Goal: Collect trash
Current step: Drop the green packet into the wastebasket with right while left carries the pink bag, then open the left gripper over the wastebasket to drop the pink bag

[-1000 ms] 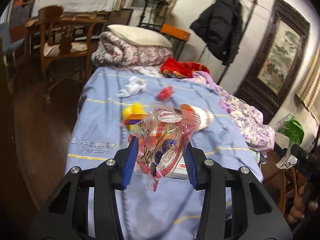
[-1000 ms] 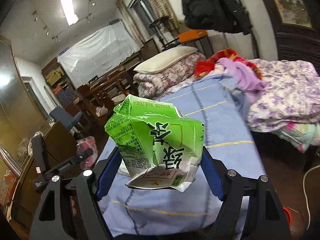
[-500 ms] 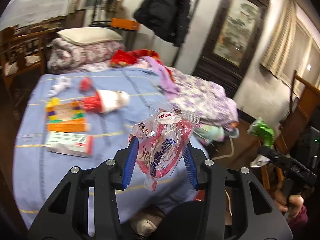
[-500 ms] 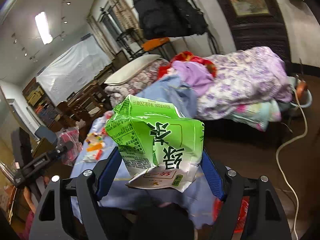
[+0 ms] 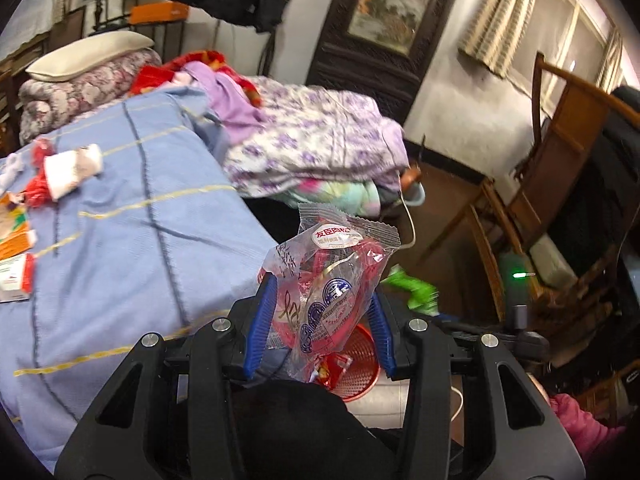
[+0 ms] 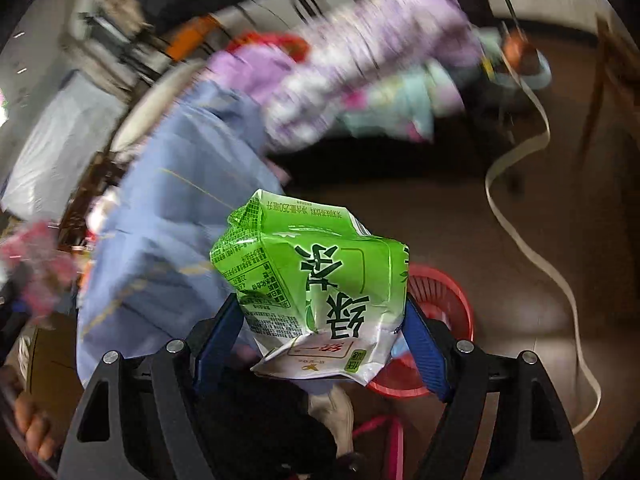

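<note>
My left gripper [image 5: 320,292] is shut on a clear snack wrapper [image 5: 332,264] with red and blue print, held upright above the floor. Just beyond and below it stands a red mesh bin [image 5: 360,360] with some scraps inside. My right gripper [image 6: 322,304] holds a crumpled green tea carton [image 6: 312,264] between its blue pads; its jaws are opening, and both pads still touch the carton. The red mesh bin [image 6: 440,292] sits right behind that carton. In the left wrist view the carton [image 5: 412,288] shows as a green blur to the right.
The bed with the blue blanket [image 5: 140,220] lies to the left, with boxes [image 5: 16,256] and a red and white wrapper [image 5: 60,172] on it. Floral quilts [image 5: 312,140] are piled behind. A white cable [image 6: 520,208] snakes over the dark floor. Wooden chairs [image 5: 560,152] stand at right.
Both views have swung from the bed toward the floor at its right, and the right one has dipped. The red bin has come into view behind both held items.
</note>
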{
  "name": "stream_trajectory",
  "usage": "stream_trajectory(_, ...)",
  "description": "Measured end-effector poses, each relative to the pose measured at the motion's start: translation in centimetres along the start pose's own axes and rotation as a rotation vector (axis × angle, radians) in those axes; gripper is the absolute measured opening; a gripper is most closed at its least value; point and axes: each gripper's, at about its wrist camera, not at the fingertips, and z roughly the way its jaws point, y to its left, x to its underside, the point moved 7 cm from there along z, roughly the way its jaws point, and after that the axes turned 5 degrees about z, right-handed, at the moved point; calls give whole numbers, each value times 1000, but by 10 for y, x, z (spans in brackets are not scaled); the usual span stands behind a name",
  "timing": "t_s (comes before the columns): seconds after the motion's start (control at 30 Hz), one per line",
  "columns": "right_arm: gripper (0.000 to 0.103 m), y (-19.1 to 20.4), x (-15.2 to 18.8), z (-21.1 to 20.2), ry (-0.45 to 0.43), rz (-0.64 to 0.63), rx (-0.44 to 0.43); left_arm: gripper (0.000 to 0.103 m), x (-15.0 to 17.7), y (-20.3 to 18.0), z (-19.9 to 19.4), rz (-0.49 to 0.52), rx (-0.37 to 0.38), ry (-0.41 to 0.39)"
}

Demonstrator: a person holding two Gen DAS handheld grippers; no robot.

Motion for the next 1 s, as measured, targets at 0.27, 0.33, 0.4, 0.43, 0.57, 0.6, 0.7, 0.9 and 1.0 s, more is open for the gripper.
stream_trajectory(0.27, 86, -34, 1, 14, 27, 170, -92, 44, 9, -18, 34, 47, 16, 77)
stream_trajectory(0.33, 86, -33, -13, -8, -46, 167, -109, 44, 11, -25, 42, 62, 30, 97)
stream_trajectory(0.4, 87, -30, -25, -34, -126, 157, -129, 44, 12, -35, 52, 85, 47, 118)
stream_trajectory(0.43, 87, -28, -30, -42, -149, 154, -136, 44, 14, -43, 61, 107, 60, 135)
stream_trajectory(0.57, 88, -27, -43, -66, -209, 139, -168, 44, 22, -68, 91, 162, 91, 200)
stream_trajectory(0.6, 88, -27, -45, -68, -212, 139, -177, 44, 26, -74, 102, 172, 104, 228)
stream_trajectory(0.7, 88, -28, -48, -68, -214, 139, -186, 45, 37, -89, 126, 212, 118, 284)
stream_trajectory(0.9, 88, -39, -49, -67, -201, 162, -190, 69, 51, -101, 153, 265, 73, 340)
stream_trajectory(1.0, 88, -43, -49, -67, -202, 174, -191, 72, 50, -99, 153, 269, 64, 335)
